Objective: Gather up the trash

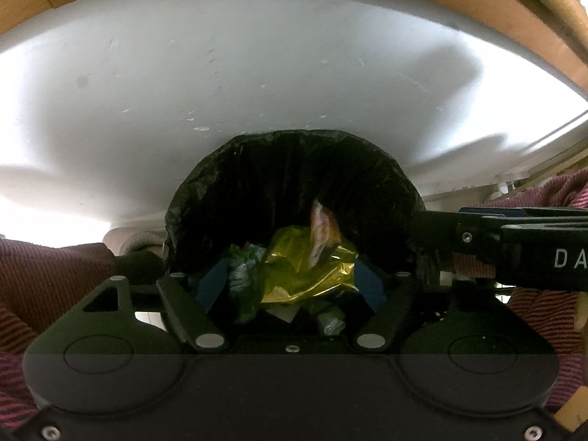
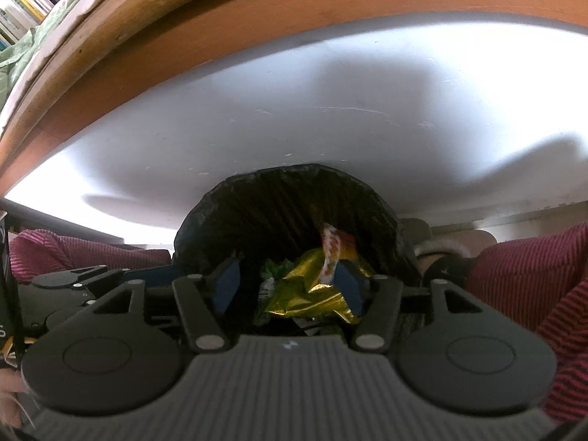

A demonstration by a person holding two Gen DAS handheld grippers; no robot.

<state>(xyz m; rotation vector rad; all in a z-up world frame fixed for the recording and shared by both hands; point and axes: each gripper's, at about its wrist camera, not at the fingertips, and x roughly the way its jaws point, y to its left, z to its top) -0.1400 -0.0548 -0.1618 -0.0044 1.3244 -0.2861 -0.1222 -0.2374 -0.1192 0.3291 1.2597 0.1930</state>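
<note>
Already the crumpled gold foil wrapper [image 1: 312, 268] and the orange-and-white snack packet [image 1: 320, 233] lie inside the black-lined round bin [image 1: 257, 169], seemingly dropped. Left claw [image 1: 290, 286] and right claw [image 2: 286, 286] both gape above it, gripping nothing. Further trash is not visible. White floor [image 1: 257, 66] beyond lies open; striped red fabric [image 1: 55, 275] crowds both sides.

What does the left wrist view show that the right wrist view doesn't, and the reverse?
Only the left wrist view: a crumpled green-and-white wrapper lying clear in the bin, and lettering on the right gripper's body.
Only the right wrist view: bookshelves at upper left.
Both: the black-lined trash bin, a gold foil wrapper, an orange-and-white packet, open jaws, a white surface and striped red sleeves.
</note>
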